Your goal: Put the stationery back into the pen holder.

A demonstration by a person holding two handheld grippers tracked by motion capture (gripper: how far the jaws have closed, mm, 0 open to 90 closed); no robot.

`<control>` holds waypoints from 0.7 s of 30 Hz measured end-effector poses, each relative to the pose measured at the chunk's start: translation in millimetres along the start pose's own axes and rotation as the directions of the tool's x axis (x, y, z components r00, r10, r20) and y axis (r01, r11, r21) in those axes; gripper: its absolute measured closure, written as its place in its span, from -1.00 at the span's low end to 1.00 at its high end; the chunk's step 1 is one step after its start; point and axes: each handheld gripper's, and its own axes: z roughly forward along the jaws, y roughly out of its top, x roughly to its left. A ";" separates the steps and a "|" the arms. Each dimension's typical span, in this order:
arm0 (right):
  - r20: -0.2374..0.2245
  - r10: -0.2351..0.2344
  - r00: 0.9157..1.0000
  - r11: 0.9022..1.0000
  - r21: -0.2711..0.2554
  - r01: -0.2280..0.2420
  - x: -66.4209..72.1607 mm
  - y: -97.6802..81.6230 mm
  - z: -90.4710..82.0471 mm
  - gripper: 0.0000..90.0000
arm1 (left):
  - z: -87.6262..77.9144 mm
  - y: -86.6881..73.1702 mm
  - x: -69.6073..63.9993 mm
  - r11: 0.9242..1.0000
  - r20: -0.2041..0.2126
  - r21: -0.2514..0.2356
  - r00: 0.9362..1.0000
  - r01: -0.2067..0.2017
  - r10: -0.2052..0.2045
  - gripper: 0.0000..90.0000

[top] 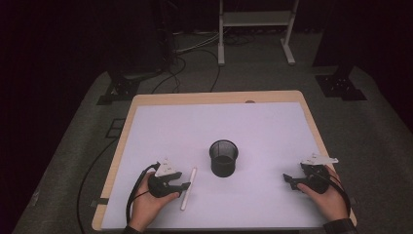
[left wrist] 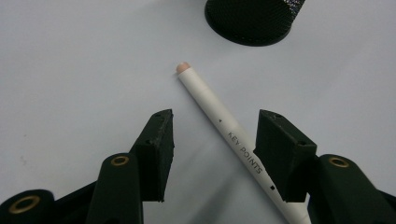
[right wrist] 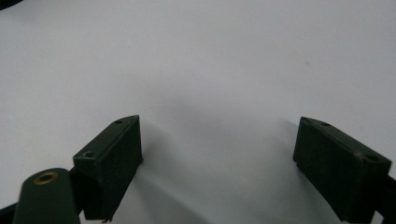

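A white pen (top: pixel 189 188) with a peach tip lies flat on the white sheet, left of an upright black mesh cup (top: pixel 224 158). My left gripper (top: pixel 181 187) rests low at the pen's left side. In the left gripper view it is open (left wrist: pixel 215 126), and the pen (left wrist: pixel 219 122), printed "KEY POINTS", runs slanted between the jaws, close to the right-hand one, its tip toward the cup (left wrist: pixel 254 21). My right gripper (top: pixel 289 180) sits near the table's right front; it is open (right wrist: pixel 219 125) over the bare sheet with nothing between its jaws.
The white sheet (top: pixel 219 126) covers a wooden table (top: pixel 214 97) whose edges show at the back and sides. On the dark floor behind are cables, stand feet (top: pixel 341 85) and a white frame (top: pixel 255 29).
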 end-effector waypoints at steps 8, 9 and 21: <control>0.000 0.000 1.000 1.000 0.000 0.000 0.0 0.0 0.0 -0.68 | 14.1 5.7 -7.2 0.999 0.014 0.032 1.000 -0.021 0.021 0.15; 0.000 0.000 1.000 1.000 0.000 0.000 0.0 0.0 0.0 -0.68 | 16.9 6.0 -8.1 0.998 0.012 0.047 1.000 -0.029 0.029 0.21; 0.000 0.001 1.000 1.000 0.000 -0.001 0.0 0.0 0.0 -0.68 | 13.5 3.4 -2.1 0.996 0.007 0.088 0.999 -0.033 0.032 0.69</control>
